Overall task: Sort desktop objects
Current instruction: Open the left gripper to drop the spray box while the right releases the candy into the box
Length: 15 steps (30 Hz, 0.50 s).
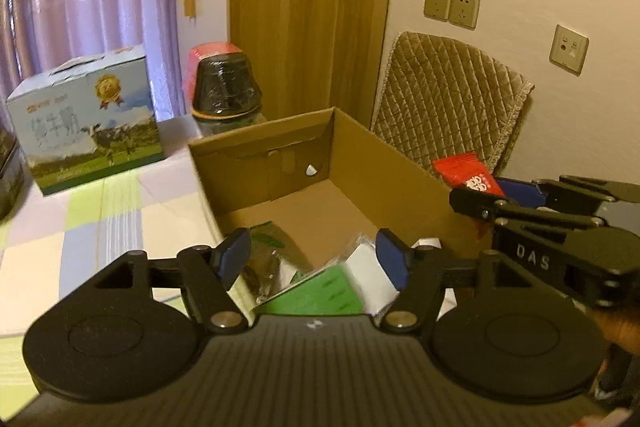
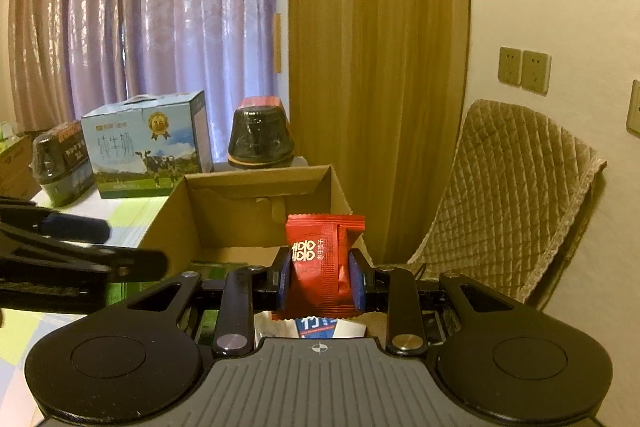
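The table (image 1: 80,227) under me wears a pastel checked cloth, and the open cardboard box (image 1: 380,163) sits toward its right edge, with a quilted chair back (image 1: 448,95) just beyond that edge. Toward the far edge stands a blue milk carton box (image 1: 88,123) printed with a cow, and beside it a dark wrapped jar (image 1: 226,87) close behind the box's far wall; a second dark wrapped jar (image 2: 60,167) stands left of the milk box.

My left gripper (image 1: 316,255) hangs over the box's near end, its blue pads wide apart and holding nothing. Below it, on the box floor, lie a green packet (image 1: 324,291), a white packet (image 1: 368,271) and what looks like a clear bag with green print (image 1: 264,255), though it is blurred.

My right gripper (image 2: 320,283) has its jaws clamped on a red snack packet (image 2: 320,259), pads pressing its two side edges. The packet stands upright, long axis vertical, printed face toward my camera, its crimped top edge uppermost. It is held above the box's right wall at the near end, over a blue-and-white packet (image 2: 316,325)
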Motion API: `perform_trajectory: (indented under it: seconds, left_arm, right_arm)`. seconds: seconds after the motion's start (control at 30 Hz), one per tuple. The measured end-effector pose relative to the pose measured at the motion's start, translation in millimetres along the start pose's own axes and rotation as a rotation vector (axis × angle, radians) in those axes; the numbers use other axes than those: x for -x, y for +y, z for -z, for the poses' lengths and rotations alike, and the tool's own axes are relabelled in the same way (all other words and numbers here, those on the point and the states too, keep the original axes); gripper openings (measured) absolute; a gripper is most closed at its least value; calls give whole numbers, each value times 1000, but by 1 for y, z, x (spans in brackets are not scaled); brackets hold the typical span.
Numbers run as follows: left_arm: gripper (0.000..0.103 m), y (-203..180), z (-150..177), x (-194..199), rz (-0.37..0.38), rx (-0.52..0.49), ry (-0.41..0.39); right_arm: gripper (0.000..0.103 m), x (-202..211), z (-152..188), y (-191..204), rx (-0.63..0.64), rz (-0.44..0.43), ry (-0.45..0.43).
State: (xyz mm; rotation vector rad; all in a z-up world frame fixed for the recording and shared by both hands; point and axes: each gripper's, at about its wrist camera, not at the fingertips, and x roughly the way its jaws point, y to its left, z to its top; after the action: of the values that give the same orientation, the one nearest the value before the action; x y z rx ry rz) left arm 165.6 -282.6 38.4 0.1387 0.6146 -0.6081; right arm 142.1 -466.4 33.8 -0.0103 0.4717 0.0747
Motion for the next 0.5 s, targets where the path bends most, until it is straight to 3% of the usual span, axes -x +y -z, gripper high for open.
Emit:
perform_trajectory:
  seconds: [0.27,0.4,0.5]
  left_arm:
    - [70,21,20,23,-37,62,-10]
    - [70,26,23,32,-31,86,-18]
    - [70,26,25,36,-35,76,-17]
  right_arm:
    - [27,-7,-1,4,-24,-31,22]
    - [27,-14,-4,3,-80,-96,55]
    - [37,-11,-4,0,-108,-93,53]
